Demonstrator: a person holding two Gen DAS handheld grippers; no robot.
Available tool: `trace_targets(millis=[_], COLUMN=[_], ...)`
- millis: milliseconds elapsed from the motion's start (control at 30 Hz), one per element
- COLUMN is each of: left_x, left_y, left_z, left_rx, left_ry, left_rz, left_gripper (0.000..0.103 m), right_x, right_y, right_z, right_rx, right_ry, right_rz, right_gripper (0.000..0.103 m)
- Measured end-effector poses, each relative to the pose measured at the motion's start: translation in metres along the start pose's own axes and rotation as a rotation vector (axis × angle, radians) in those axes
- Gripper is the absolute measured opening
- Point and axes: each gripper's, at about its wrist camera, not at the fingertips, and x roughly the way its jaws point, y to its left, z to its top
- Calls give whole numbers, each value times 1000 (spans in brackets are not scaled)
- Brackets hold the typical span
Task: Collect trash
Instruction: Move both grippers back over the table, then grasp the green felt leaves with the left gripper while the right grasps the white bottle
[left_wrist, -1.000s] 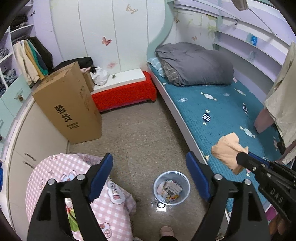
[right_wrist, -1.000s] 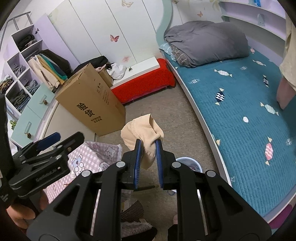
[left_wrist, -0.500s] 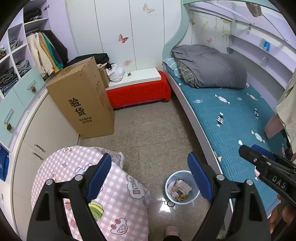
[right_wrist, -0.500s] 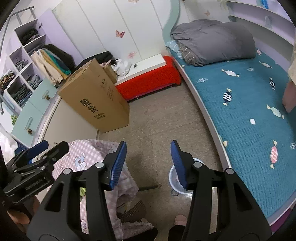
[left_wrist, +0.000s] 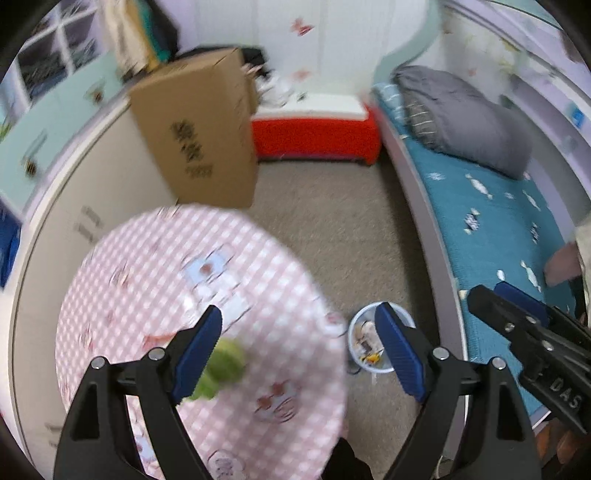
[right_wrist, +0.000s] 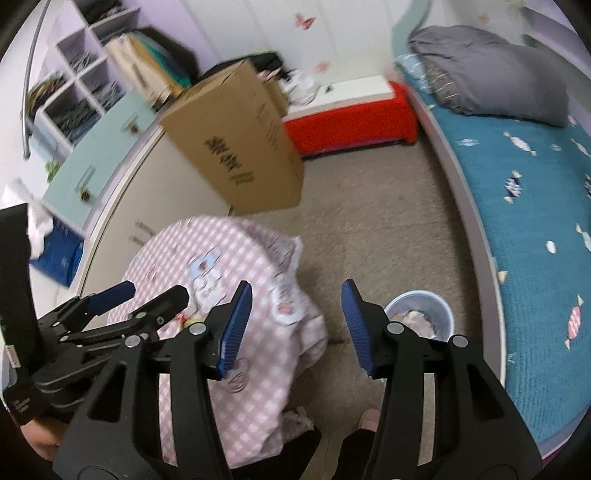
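A small pale blue trash bin (left_wrist: 364, 341) with paper scraps in it stands on the floor between the round table and the bed; it also shows in the right wrist view (right_wrist: 421, 317). My left gripper (left_wrist: 299, 350) is open and empty above the table's edge. A blurred green thing (left_wrist: 221, 369) lies on the table by its left finger. My right gripper (right_wrist: 295, 328) is open and empty, above the floor left of the bin. It shows at the right edge of the left wrist view (left_wrist: 517, 314).
A round table with a pink checked cloth (left_wrist: 184, 280) fills the lower left. A tall cardboard box (left_wrist: 199, 129) stands behind it. A bed with a teal cover (left_wrist: 498, 221) runs along the right. A red bench (left_wrist: 314, 133) is at the back.
The right gripper let go of the tan crumpled thing and opened; that thing is out of sight. Both grippers swung left toward the table; the view is motion-blurred.
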Motion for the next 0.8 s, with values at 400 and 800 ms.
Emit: trace_targets(millis=[400, 800], left_x=[85, 144], left_y=[129, 151], left_z=[-51, -76], left_rx=[-246, -172], left_ry=[239, 368], left_rz=[17, -129], left_gripper=[83, 11], right_x=[71, 113], right_y=[63, 92], right_z=[-26, -35], right_rx=[-70, -35], right_ry=[149, 188], right_rz=[20, -15], right_gripper=[51, 51])
